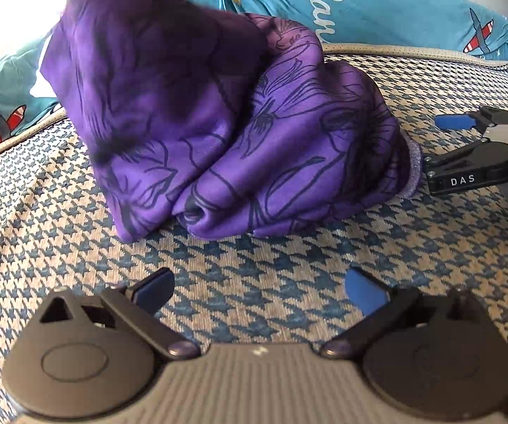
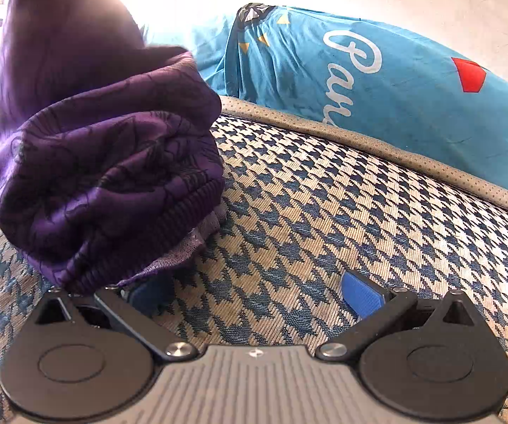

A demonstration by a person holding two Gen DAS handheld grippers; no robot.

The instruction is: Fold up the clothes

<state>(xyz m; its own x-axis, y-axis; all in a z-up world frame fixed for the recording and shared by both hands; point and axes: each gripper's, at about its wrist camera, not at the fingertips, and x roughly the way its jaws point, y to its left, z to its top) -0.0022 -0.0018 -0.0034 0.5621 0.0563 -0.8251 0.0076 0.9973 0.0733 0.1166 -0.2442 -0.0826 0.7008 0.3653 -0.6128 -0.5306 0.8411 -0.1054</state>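
Purple flower-printed garment (image 1: 225,134) lies bunched in rumpled folds on houndstooth upholstery (image 1: 254,258).

Houndstooth mattress (image 1: 254,265) under bunched purple garment (image 1: 239,134), blue printed bedding (image 1: 395,10) behind.

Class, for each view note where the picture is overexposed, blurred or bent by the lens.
Left wrist view: the top-left corner is blown out white; the raised part of the purple garment is motion-blurred; the houndstooth surface bulges from fisheye. Right wrist view: glare washes the top centre; the blue pillow curves with distortion.
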